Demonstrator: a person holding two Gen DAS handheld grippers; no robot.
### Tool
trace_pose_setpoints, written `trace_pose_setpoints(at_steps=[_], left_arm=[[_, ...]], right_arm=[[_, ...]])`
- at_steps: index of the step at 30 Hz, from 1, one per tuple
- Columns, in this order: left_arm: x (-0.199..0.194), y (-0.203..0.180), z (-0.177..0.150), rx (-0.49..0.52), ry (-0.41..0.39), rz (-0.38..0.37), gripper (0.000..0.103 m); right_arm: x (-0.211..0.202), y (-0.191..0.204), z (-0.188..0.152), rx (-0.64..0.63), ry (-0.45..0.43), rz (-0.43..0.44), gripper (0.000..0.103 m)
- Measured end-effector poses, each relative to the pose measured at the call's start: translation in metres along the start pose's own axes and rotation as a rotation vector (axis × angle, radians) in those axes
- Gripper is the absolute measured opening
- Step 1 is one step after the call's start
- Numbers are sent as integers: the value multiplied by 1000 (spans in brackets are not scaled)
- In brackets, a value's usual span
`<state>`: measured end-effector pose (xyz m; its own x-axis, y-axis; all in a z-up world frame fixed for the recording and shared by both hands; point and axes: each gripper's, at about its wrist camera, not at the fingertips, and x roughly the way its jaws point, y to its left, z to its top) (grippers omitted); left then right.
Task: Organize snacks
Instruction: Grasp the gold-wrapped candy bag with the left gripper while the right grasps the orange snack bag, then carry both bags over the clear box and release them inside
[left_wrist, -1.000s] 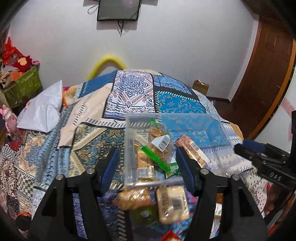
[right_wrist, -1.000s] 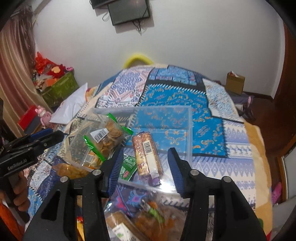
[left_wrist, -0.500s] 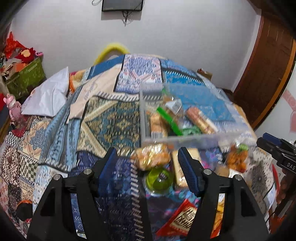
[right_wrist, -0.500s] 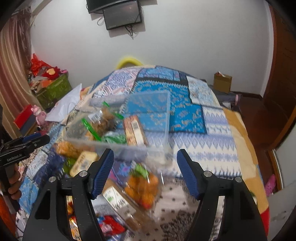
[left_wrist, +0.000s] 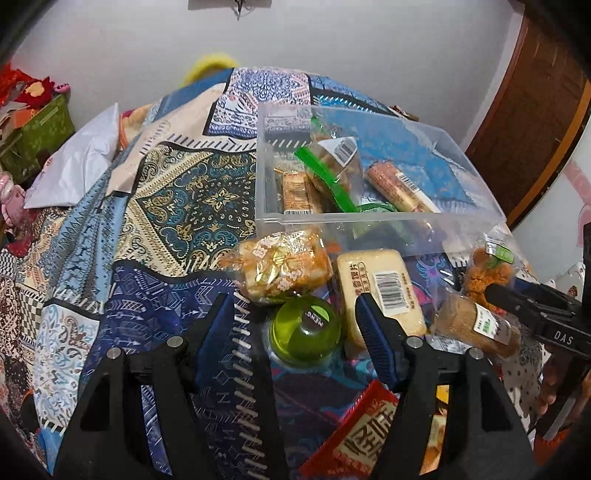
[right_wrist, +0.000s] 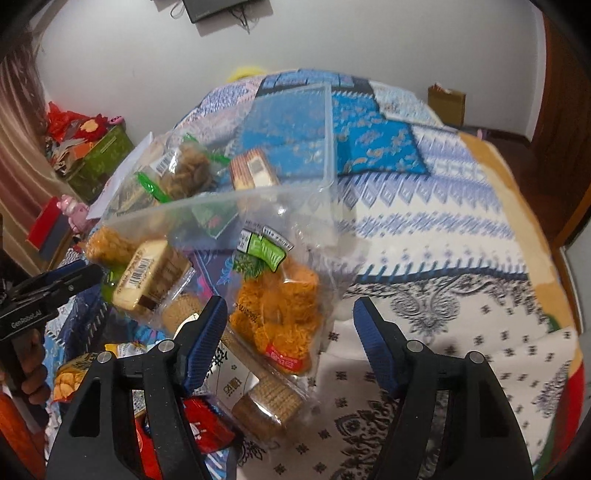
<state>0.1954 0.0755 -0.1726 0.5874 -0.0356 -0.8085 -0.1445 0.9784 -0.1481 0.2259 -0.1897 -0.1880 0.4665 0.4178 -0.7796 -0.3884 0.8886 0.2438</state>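
You have one clear bin (left_wrist: 469, 158) holding four snack packs, and one green jelly cup (left_wrist: 305, 331) outside it.

White "DAS" on the black right gripper (left_wrist: 561, 338) body, "GenRobot.AI" on the black left gripper (right_wrist: 27, 320) body, large Chinese chars on the red snack packet (left_wrist: 364, 437), poss. "NENG" on the green round jelly cup (left_wrist: 306, 331) lid; barcodes unreadable.
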Motion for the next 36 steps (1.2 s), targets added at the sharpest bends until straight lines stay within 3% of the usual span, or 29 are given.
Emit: trace_pose_setpoints(at_steps=[5,7,9,14,24,36], left_arm=[[12,4,5,-35,-4,9,67],[13,5,7,-54,-15,15,67],[15,5,8,-75,-21,15,67],[19,2,7,-87,-26,30,47],[-4,1,-3,-52,-69,38,45],[-58,-3,2,-47,-161,9,45]], right_arm=[[7,1,1,11,3,20,68],[7,2,2,13,-4,27,60],[8,2,3,17,-5,34,58],[4,2,0,13,-14,28,50],[-14,4,-5,5,-53,34,29],[-49,10,-2,-15,-155,-2,26]])
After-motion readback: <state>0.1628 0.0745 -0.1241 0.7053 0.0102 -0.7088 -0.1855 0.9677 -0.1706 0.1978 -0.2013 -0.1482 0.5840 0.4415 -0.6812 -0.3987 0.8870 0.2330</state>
